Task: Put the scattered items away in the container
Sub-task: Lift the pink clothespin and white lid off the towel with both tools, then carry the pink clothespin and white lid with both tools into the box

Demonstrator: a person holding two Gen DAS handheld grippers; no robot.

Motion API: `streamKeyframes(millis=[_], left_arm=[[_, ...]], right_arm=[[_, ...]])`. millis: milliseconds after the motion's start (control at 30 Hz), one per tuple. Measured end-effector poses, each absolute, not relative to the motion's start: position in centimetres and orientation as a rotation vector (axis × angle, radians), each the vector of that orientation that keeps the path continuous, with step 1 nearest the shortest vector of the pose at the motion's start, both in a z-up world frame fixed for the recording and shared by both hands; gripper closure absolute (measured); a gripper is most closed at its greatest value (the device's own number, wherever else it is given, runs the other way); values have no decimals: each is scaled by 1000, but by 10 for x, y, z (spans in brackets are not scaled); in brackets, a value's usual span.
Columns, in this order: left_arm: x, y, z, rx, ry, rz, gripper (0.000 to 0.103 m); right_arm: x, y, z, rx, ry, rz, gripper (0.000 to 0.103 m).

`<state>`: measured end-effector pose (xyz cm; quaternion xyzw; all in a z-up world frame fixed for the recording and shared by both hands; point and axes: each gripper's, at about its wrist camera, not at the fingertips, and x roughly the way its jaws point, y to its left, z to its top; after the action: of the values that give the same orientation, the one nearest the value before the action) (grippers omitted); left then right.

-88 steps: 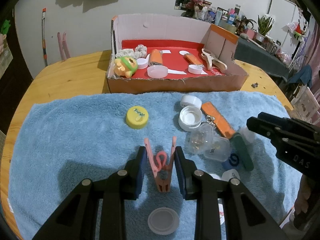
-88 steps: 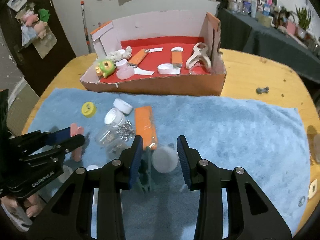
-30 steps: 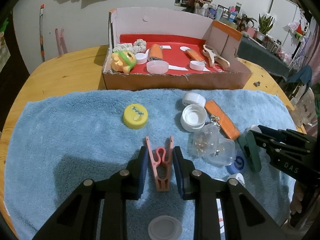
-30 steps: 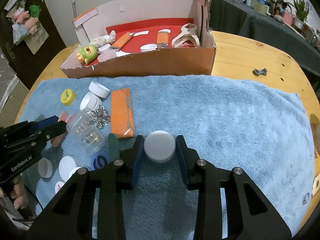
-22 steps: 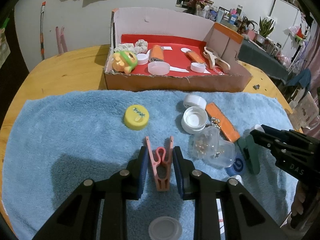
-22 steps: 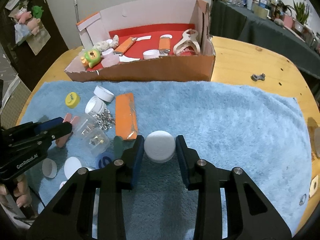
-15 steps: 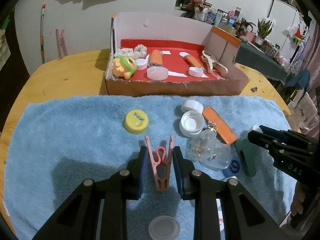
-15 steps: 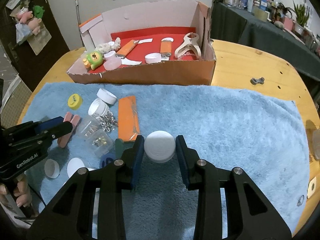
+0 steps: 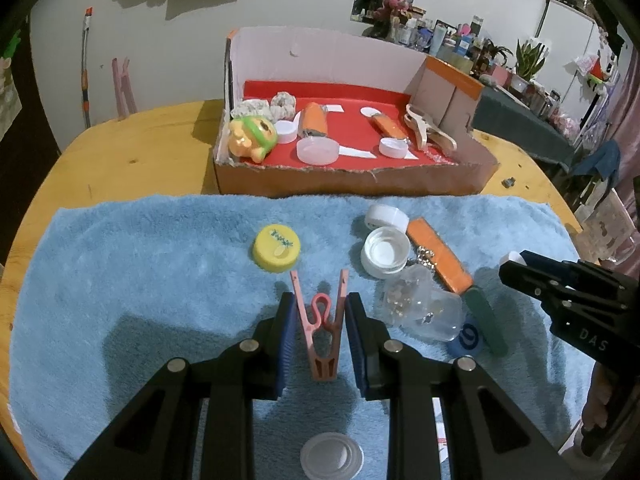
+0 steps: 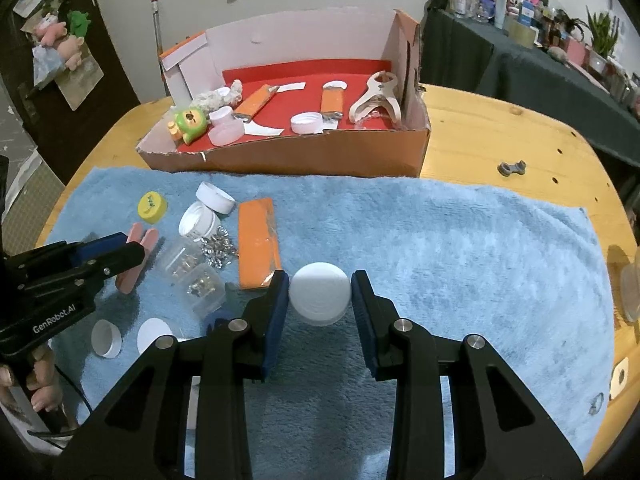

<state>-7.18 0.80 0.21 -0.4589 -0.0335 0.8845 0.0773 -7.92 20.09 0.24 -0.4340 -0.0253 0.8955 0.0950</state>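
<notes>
The left gripper (image 9: pixel 320 334) pinches a light, springy clothes peg (image 9: pixel 320 336) by its handles (likely slippery); the right gripper (image 10: pixel 320 294) clamps a stiff white cap (image 10: pixel 319 294) across its rim.

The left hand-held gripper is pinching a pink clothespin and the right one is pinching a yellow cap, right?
Not quite. The right hand-held gripper pinches a white cap, as the right wrist view shows. The yellow cap lies free on the towel. The left hand-held gripper does pinch the pink clothespin.
</notes>
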Motion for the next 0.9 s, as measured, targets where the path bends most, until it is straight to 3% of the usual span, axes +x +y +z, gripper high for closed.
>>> streamKeyframes(millis=[900], left_arm=[[-112,15,62,-1263,-77,2687,77]], right_arm=[[-113,185,59,-1208,-163,2735,72]])
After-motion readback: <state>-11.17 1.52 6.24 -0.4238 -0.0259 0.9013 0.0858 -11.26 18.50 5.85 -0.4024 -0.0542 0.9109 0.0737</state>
